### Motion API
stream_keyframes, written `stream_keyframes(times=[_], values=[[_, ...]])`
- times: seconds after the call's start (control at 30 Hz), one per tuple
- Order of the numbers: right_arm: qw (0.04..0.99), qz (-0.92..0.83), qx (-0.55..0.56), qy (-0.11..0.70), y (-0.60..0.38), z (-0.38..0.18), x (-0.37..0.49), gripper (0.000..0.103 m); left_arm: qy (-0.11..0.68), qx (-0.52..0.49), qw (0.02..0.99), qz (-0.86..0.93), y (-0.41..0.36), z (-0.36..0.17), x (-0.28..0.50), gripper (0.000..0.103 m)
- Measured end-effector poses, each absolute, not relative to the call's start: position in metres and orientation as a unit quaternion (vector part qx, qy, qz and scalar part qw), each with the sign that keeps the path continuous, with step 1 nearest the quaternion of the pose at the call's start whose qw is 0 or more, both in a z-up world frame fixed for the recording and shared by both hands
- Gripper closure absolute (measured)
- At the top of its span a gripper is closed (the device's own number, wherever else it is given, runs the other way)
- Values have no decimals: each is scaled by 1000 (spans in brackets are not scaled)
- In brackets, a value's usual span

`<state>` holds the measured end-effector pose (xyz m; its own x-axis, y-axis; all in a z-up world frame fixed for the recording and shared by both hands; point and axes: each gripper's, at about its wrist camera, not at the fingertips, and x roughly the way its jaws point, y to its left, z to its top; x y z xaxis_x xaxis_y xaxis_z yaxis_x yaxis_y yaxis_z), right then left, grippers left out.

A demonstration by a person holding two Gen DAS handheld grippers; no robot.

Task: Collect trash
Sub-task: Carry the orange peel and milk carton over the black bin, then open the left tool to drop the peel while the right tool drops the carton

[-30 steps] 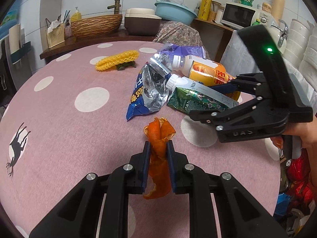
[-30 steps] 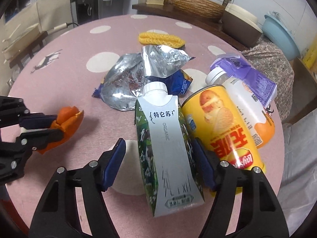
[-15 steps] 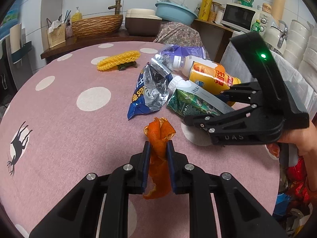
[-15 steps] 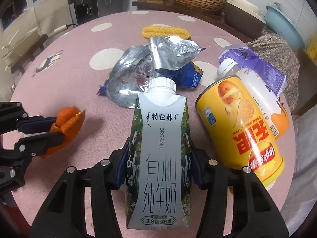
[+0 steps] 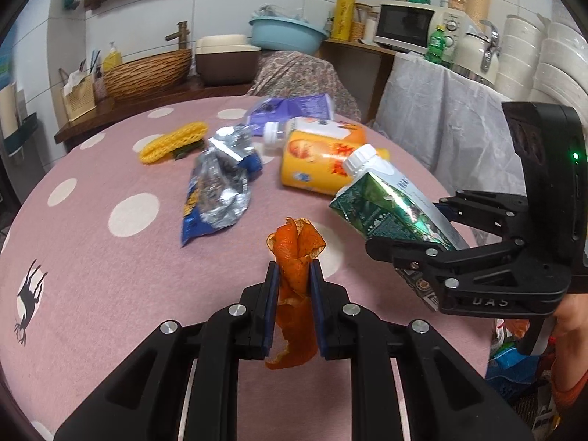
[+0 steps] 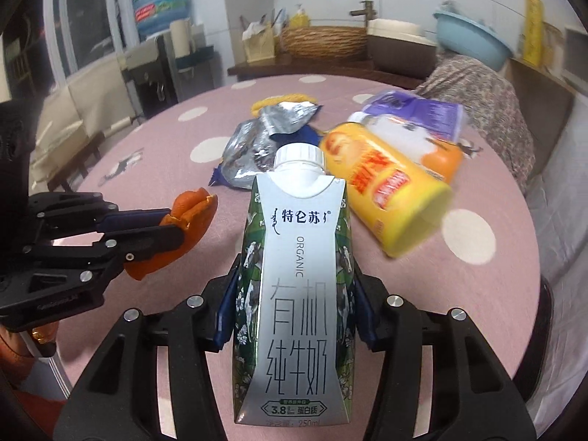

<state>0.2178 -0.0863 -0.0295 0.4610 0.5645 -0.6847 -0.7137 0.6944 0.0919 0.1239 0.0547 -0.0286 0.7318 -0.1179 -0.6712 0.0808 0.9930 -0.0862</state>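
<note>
My left gripper (image 5: 293, 286) is shut on an orange peel (image 5: 296, 257) and holds it above the pink dotted tablecloth (image 5: 92, 275). It also shows in the right wrist view (image 6: 161, 228) with the peel (image 6: 191, 213). My right gripper (image 6: 294, 305) is shut on a green and white milk carton (image 6: 297, 286), lifted off the table. The carton also shows in the left wrist view (image 5: 389, 205), tilted, in the right gripper (image 5: 415, 242). A yellow chip can (image 5: 319, 163), a silver and blue snack bag (image 5: 217, 191), a white bottle (image 5: 316, 128) and a purple wrapper (image 5: 290, 108) lie on the table.
A yellow foam net (image 5: 172, 141) lies at the far left of the table. A wicker basket (image 5: 147, 73), a brown box (image 5: 228, 58) and a blue basin (image 5: 286, 33) stand on the counter behind. A cloth-covered shelf (image 5: 441, 121) stands at the right.
My right gripper closed on the milk carton and lifted it off the table, tilting it up. My left gripper kept hold of the orange peel and rose slightly.
</note>
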Motion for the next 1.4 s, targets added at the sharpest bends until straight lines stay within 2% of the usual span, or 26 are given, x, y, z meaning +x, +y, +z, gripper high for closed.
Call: stream_keyframes(times=[0.17,0.53,0.87,1.1,1.4], values=[[876,345,-30,334,-146,-25,210,51,357,-3,930,-92,20,-24,131,85],[922,211,55,319,-282,-37,215,51,369,53,905,-206,-85,-24,170,85],[941,75,82,321,-372,-71,225,51,406,74,873,-262,-188,-34,241,85],[933,23,115,339,-419,-103,235,51,470,91,837,-266,-268,-71,306,85],[921,-5,145,361,-447,-135,243,51,528,97,813,-228,-314,-128,356,85]])
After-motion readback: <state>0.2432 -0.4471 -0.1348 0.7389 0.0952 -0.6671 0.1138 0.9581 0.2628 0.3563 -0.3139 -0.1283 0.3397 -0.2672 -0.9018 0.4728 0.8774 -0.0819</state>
